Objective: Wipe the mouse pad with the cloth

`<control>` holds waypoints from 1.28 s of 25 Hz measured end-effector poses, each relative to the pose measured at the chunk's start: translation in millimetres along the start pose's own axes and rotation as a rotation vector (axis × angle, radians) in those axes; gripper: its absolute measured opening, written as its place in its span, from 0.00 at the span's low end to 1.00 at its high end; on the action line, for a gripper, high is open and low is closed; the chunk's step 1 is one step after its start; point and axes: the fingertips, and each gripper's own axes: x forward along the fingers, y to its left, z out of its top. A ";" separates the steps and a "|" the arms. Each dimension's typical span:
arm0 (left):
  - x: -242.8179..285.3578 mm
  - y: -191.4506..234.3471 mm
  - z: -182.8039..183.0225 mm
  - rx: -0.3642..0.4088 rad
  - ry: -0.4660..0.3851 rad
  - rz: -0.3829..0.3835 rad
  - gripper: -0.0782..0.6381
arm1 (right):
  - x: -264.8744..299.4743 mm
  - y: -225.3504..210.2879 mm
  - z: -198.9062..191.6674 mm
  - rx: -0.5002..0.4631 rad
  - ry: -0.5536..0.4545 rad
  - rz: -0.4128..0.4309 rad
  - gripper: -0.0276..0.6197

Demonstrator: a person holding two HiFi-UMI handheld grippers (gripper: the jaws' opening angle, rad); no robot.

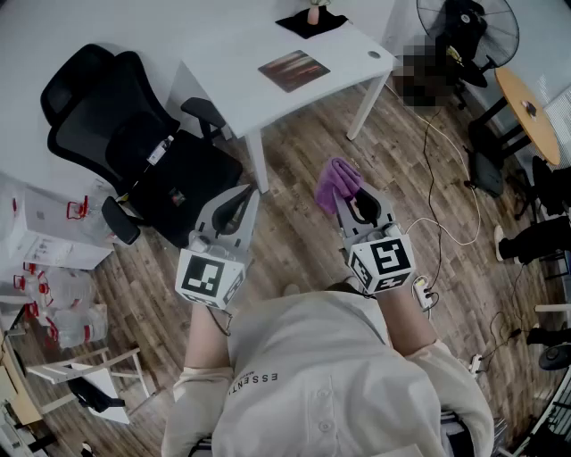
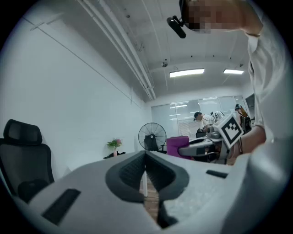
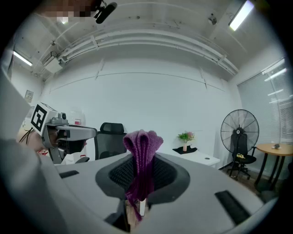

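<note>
**Fig. Approach to the desk; wiping not yet begun.** The right gripper (image 3: 142, 176) has its jaws clamped on the purple cloth (image 3: 141, 148). The cloth is pinched into a bunch, with a folded crest standing above the pads and a thin tail hanging below. The left gripper (image 2: 145, 157) has its jaws pressed together at the tips with nothing between them. Both grippers are held in the air over the wooden floor (image 1: 294, 205), well apart from the white desk (image 1: 232, 85).

The mouse pad (image 1: 293, 70), a dark rectangle, lies flat on the desk close to its near long edge, toward the right corner, with nothing resting on it. A black mat (image 1: 310, 22) sits at the far edge, and an office chair (image 1: 134, 143) stands off the desk's left corner.

The step in hand appears to be carrying the cloth to the pad. For a good wipe, the soft crest should probably meet the surface rather than the jaw tips, so a low tilt of the right gripper would suit. The bunch looks likely to cover only a narrow strip, so overlapping strokes from one edge of the pad to the other seem advisable. A thin pad on a smooth desktop may creep, and the empty left gripper could pin one of its corners.
</note>
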 end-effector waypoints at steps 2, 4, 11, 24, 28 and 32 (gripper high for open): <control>0.2 3.4 -0.5 0.001 0.002 0.004 0.11 | 3.5 0.3 0.1 0.000 0.004 -0.001 0.18; 0.7 6.5 -1.9 0.000 0.005 0.007 0.11 | 6.8 0.7 -0.7 0.002 0.007 -0.001 0.18; 4.0 18.4 -11.8 -0.020 0.016 0.017 0.11 | 19.6 1.2 -5.8 0.013 0.024 0.002 0.18; 48.1 37.3 -37.4 -0.045 0.064 0.026 0.11 | 62.3 -34.6 -27.3 0.043 0.087 0.004 0.18; 87.4 53.6 -47.1 -0.046 0.089 0.070 0.11 | 96.9 -66.1 -37.7 0.050 0.103 0.046 0.18; 139.1 71.2 -53.7 -0.063 0.121 0.128 0.11 | 139.7 -106.8 -45.0 0.078 0.134 0.105 0.18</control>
